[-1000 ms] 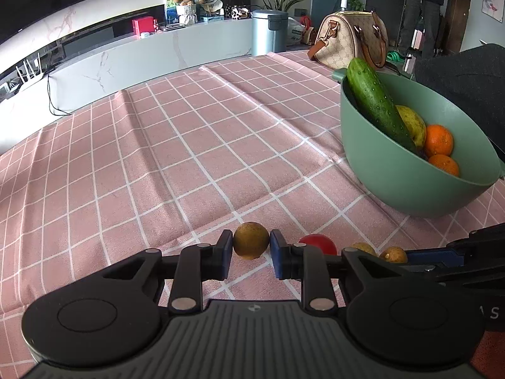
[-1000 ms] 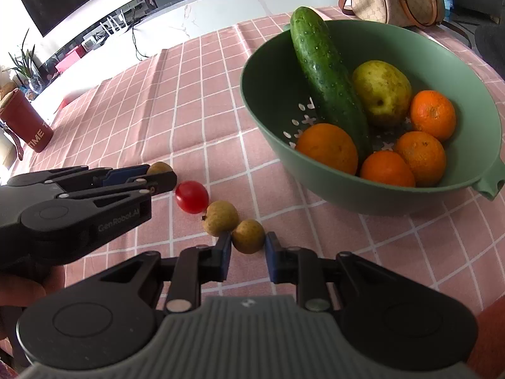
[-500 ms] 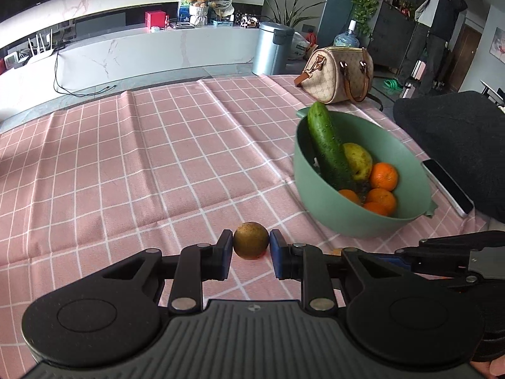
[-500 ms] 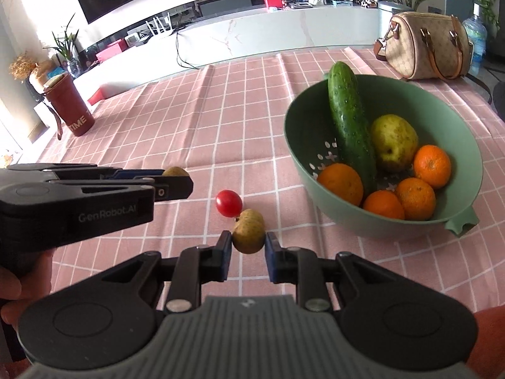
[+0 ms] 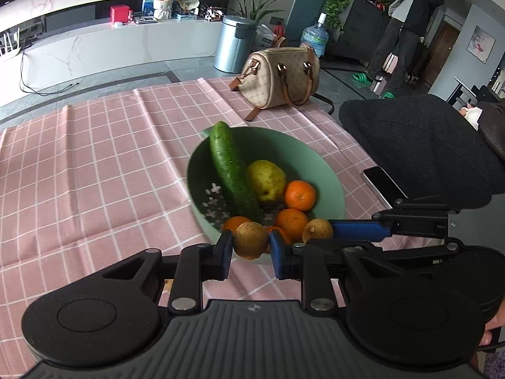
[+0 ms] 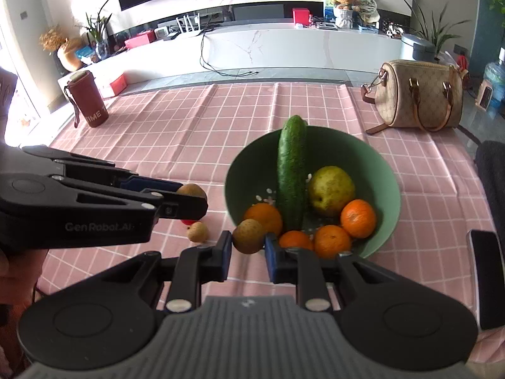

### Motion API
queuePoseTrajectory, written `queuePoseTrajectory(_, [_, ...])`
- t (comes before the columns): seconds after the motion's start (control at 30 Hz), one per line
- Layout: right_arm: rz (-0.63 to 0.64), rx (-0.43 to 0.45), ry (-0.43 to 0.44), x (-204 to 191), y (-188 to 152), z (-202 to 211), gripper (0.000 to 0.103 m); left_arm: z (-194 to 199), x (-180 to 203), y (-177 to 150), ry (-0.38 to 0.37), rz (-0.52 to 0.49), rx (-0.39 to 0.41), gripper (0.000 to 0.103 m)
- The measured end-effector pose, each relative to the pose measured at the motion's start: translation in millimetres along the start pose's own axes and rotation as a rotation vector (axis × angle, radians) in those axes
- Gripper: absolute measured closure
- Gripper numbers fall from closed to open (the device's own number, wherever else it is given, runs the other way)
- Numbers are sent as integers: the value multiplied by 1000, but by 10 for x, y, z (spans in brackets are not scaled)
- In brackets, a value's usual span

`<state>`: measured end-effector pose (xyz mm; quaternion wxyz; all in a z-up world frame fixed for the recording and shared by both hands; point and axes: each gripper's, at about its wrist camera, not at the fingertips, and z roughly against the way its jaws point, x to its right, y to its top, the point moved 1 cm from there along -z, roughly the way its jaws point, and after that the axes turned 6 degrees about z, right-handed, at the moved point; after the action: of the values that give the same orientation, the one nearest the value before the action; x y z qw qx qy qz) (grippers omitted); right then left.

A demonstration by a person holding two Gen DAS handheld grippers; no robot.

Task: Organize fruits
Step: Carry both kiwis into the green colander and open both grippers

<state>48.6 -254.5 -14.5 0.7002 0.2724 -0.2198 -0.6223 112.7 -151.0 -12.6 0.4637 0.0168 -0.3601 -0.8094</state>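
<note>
A living room with a long white marble-look counter, a wall television and potted plants lies behind a table spread with a pink checked tablecloth [image 6: 176, 120]. At the far left of the right wrist view a dark red bottle sleeve [image 6: 90, 99] stands on the cloth; the letters "TIME" can be read on it. Next along, the left gripper [image 6: 192, 200], whose side reads "GenRobot.AI", is clamped on a small brown longan-like fruit [image 6: 191, 189] and held above the cloth. Under it a red cherry tomato [image 6: 188, 222], mostly hidden, and another small brown fruit [image 6: 198, 232] lie loose on the table, just beside each other. The right gripper [image 6: 248, 248] pinches a like brown fruit [image 6: 248, 236] at the near rim of the green colander bowl [image 6: 383, 170], which already holds a cucumber [image 6: 292, 170], a pear [image 6: 331, 191] and several oranges [image 6: 358, 218]. A patterned beige handbag [image 6: 418, 93] sits at the far right; its print is too small to read. The step in hand looks like carrying both fruits to the bowl. Next, each gripper needs to come over the bowl's open hollow and let go low, so nothing bounces out; two pieces then remain on the table.
</note>
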Motion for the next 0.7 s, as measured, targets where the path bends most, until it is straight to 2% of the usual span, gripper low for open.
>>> queuePoseTrajectory(0.17, [144,-31,-26,405,12,2,85,-308,259,108,-34,-26,-68,75])
queuePoseTrajectory(0.33, [187,-66,0,782,17,-113,85,-596,427,167,-69,-71,-119,75])
queuePoseTrajectory(0.7, [352,-118,78,956,101,-445,85,-962,447,255,-50,-66,-184,75])
